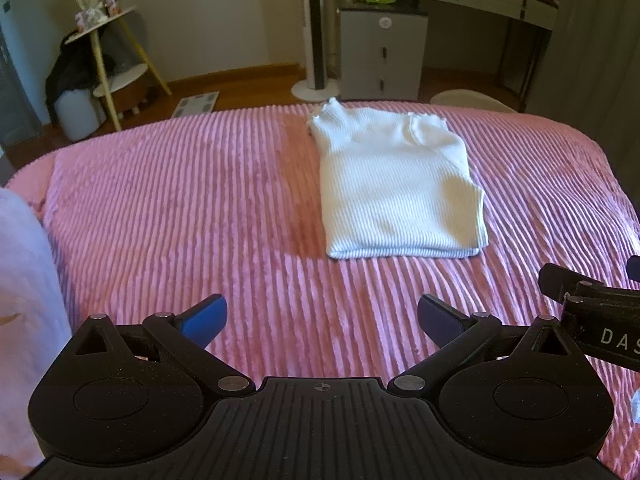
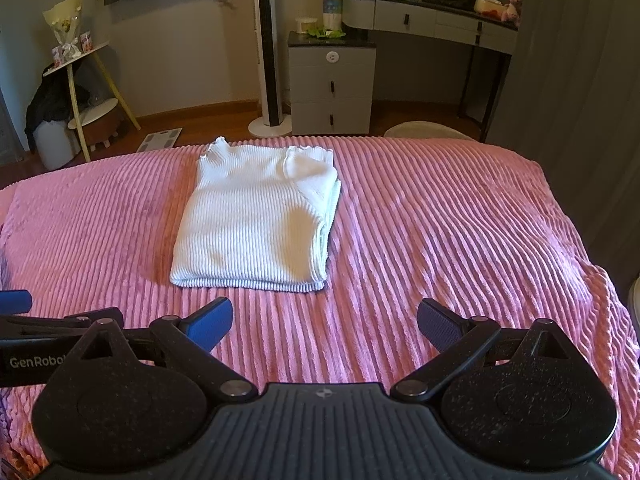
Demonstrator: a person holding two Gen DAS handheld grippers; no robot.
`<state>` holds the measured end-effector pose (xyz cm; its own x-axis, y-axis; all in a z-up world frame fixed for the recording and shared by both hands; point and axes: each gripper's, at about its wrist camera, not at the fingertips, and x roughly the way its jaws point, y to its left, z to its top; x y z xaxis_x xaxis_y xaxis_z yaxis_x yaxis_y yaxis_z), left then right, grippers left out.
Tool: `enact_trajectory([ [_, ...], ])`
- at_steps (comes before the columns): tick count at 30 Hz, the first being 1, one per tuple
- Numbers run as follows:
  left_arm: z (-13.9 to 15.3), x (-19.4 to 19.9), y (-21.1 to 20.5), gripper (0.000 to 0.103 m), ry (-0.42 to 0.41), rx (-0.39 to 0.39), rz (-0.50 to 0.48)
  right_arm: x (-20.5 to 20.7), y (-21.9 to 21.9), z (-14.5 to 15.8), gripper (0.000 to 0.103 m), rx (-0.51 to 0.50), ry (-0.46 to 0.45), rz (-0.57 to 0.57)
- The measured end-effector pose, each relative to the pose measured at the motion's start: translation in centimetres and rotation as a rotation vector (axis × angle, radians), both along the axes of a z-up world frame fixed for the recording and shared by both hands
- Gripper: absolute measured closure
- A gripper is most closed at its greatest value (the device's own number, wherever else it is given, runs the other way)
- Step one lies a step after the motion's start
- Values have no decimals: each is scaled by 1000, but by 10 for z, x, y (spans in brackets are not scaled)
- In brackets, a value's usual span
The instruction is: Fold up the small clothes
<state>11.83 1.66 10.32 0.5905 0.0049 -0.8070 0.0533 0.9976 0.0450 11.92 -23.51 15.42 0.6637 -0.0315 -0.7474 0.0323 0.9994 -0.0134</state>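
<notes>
Item: white ribbed knit top [image 1: 394,184], lying flat on the pink corduroy-ribbed bedspread [image 1: 180,208] toward the far edge of the bed, ruffled neckline and cuff pointing away from the person. Condition: folded lengthwise into a narrow rectangle, both sides turned in, layered edges visible along its right side in the right wrist view; hem straight and nearest the person; surface smooth apart from a faint crease near the lower middle.

Stage, as judged: side folds appear complete; the crosswise fold, hem to collar, seems to be the one outstanding. The next move would call for both tools to reach forward to the two hem corners, pinch through all layers, and carry them up to the neckline without letting the tucked sides slip out.

Tools: left gripper [image 1: 322,320], fingers spread wide, holding nothing, hovering over bare bedspread short of the hem. Right gripper [image 2: 325,320], likewise wide open and empty, just beside the left one.

Surroundings: grey three-drawer bedside cabinet [image 2: 331,84], white and black tower fan [image 2: 267,48], grey dressing table with round mirror [image 2: 432,16] beyond the bed.
</notes>
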Motion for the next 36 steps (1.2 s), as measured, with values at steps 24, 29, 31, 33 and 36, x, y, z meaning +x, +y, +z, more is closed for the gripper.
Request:
enact_trajectory([
  [24,3,-7,-3,0,-29,8,-13,-6,0,4,4,19,-18,2],
  [29,5,-8,-2,0,-33,4,-14,-7,1,5,4,15,-24,0],
  [31,5,-8,-2,0,-35,3,-14,-8,2,5,4,10,-24,1],
  [33,5,-8,-1,0,-37,1,-14,-8,2,5,4,8,-25,1],
  [36,5,-8,-2,0,-38,0,-14,-9,2,5,4,8,-26,2],
])
